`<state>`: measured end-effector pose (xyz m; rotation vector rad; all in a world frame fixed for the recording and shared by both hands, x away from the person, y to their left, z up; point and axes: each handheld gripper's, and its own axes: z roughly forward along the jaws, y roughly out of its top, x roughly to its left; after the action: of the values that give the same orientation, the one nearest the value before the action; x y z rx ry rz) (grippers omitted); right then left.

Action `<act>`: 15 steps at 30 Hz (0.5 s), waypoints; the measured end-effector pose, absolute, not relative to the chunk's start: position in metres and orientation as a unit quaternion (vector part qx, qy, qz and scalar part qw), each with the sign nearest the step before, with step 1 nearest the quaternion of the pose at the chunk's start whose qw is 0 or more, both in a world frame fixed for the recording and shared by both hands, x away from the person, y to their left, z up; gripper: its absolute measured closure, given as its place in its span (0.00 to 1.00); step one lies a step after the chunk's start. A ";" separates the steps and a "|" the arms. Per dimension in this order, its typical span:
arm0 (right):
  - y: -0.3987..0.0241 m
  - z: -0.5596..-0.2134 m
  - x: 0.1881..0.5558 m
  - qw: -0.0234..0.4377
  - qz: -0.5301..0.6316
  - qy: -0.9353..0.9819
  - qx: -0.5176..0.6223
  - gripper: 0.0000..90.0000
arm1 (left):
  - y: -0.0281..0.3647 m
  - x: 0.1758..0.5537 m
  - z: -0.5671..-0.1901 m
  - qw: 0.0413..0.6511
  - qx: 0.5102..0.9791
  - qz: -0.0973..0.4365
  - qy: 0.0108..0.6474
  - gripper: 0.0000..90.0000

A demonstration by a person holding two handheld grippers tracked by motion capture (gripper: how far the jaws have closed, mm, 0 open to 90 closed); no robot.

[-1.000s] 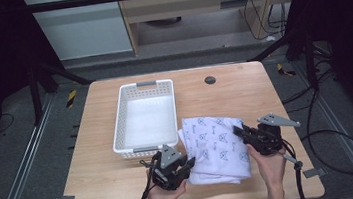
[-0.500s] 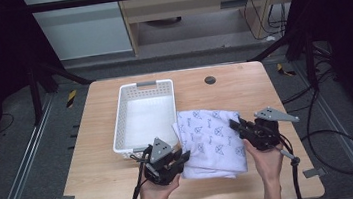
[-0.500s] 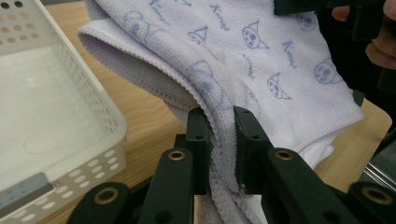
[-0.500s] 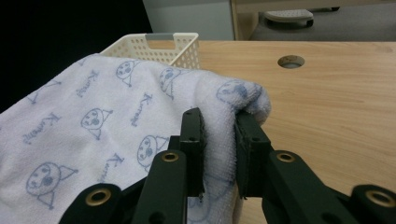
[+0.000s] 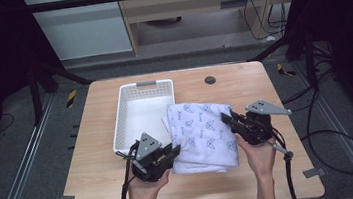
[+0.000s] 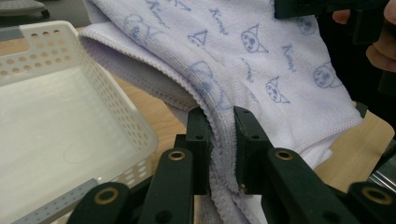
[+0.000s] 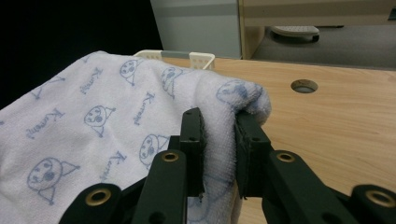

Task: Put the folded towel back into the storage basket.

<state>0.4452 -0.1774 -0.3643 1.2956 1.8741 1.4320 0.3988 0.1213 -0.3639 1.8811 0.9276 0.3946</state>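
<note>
A folded white towel point(image 5: 201, 132) with a blue cat print hangs above the table between both grippers, its far left corner over the basket's near right corner. My left gripper point(image 5: 173, 152) pinches its left edge; in the left gripper view the pads point(image 6: 219, 149) are shut on the towel's point(image 6: 261, 60) hem. My right gripper point(image 5: 227, 120) holds the towel's right edge. In the right gripper view its jaws point(image 7: 218, 149) squeeze a fold of the towel point(image 7: 102, 116). A white perforated basket point(image 5: 125, 116) stands empty to the left of the towel, its wall point(image 6: 126, 107) close beside the left gripper.
The wooden table point(image 5: 263, 84) has a round cable hole point(image 5: 209, 80) at its far side, seen also as the hole point(image 7: 304, 86) in the right gripper view. Cables trail from both grippers off the near edge. Dark frame legs and cabinets stand behind the table.
Both grippers have risen and moved away from the near edge, carrying the towel up off the table and toward the basket. Both stayed shut on it.
</note>
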 end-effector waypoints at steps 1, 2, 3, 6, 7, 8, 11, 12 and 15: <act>-0.175 -0.363 0.446 0.223 0.519 0.678 0.469 0.84 | 0.123 0.399 -0.363 0.482 0.772 0.163 0.381 0.86; -0.173 -0.362 0.446 0.223 0.519 0.679 0.469 0.84 | 0.124 0.399 -0.361 0.483 0.770 0.166 0.382 0.86; -0.171 -0.361 0.447 0.224 0.520 0.679 0.468 0.84 | 0.126 0.399 -0.360 0.482 0.770 0.168 0.382 0.86; -0.166 -0.359 0.448 0.224 0.522 0.679 0.465 0.84 | 0.131 0.399 -0.357 0.482 0.768 0.174 0.384 0.86; -0.164 -0.358 0.449 0.223 0.523 0.679 0.464 0.84 | 0.133 0.399 -0.356 0.482 0.768 0.175 0.384 0.86; -0.162 -0.357 0.449 0.223 0.524 0.679 0.464 0.84 | 0.135 0.399 -0.355 0.483 0.766 0.175 0.386 0.86; -0.156 -0.354 0.451 0.223 0.526 0.680 0.460 0.84 | 0.142 0.400 -0.354 0.487 0.761 0.175 0.391 0.86; -0.153 -0.354 0.451 0.223 0.526 0.680 0.459 0.84 | 0.145 0.400 -0.354 0.487 0.760 0.176 0.392 0.86; -0.146 -0.351 0.453 0.225 0.526 0.682 0.456 0.84 | 0.150 0.400 -0.354 0.488 0.757 0.179 0.395 0.86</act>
<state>0.4535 -0.1456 -0.3515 1.2590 1.8808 1.4508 0.3995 0.1504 -0.3536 1.8411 0.9608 0.4339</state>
